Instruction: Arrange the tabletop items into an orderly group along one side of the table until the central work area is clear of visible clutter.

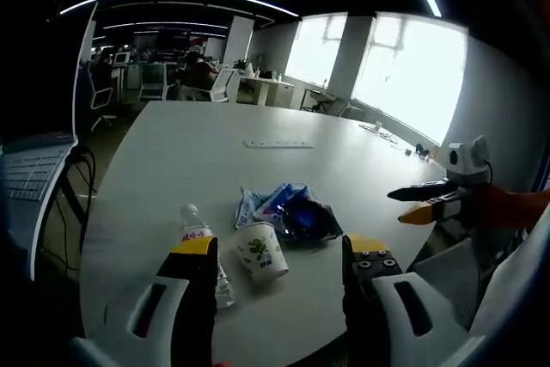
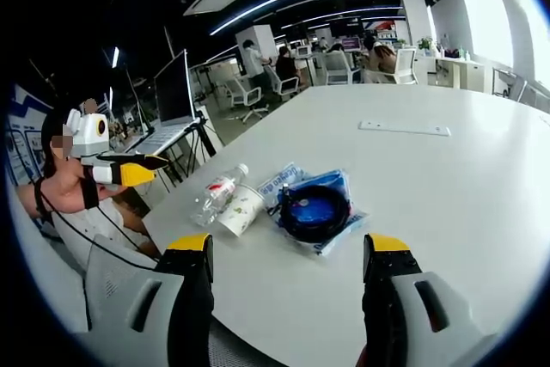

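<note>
Where left gripper (image 1: 279, 251) spreads, bottle (image 1: 203, 247) half-hidden

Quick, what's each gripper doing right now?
Left gripper: open, holding nothing.
Right gripper: open, holding nothing.

The right gripper (image 2: 290, 255) hovers above the near edge of the white desk (image 2: 447, 204), its two yellow-tipped fingers (image 2: 191, 247) spread wide with nothing between them. Just beyond them, a clear water bottle (image 2: 216, 193) lies on its side, touching a tipped paper cup (image 2: 240, 210). At 3 o'clock of the cup sits a blue plastic bag (image 2: 314, 204) holding a dark coiled item. At 9 o'clock, off the desk, the left gripper (image 2: 146, 168) shows with a person behind it. A laptop (image 2: 172, 96) stands at 10 o'clock.
</note>
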The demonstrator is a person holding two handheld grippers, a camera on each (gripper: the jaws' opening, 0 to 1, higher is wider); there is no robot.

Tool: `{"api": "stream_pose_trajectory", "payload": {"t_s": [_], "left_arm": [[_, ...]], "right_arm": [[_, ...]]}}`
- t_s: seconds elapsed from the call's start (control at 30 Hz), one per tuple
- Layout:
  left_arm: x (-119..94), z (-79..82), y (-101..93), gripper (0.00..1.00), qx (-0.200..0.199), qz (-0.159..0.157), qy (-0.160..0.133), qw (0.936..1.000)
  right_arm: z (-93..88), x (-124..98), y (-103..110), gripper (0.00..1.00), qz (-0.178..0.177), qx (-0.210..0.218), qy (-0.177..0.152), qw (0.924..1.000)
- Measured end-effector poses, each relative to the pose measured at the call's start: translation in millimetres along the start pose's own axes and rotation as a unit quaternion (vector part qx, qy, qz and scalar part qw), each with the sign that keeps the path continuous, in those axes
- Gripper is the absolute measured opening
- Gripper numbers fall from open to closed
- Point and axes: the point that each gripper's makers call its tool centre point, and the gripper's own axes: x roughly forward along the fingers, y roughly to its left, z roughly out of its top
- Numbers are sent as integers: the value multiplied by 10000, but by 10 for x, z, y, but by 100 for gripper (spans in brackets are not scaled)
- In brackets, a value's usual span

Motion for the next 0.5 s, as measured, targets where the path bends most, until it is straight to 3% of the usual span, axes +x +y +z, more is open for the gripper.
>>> {"api": "stream_pose_trajectory", "payload": {"t_s": [0.5], "left_arm": [[-32, -27, 46, 58, -37, 56, 12, 10000]], "right_arm": [[-4, 17, 6, 70, 9, 6, 8, 10000]]}}
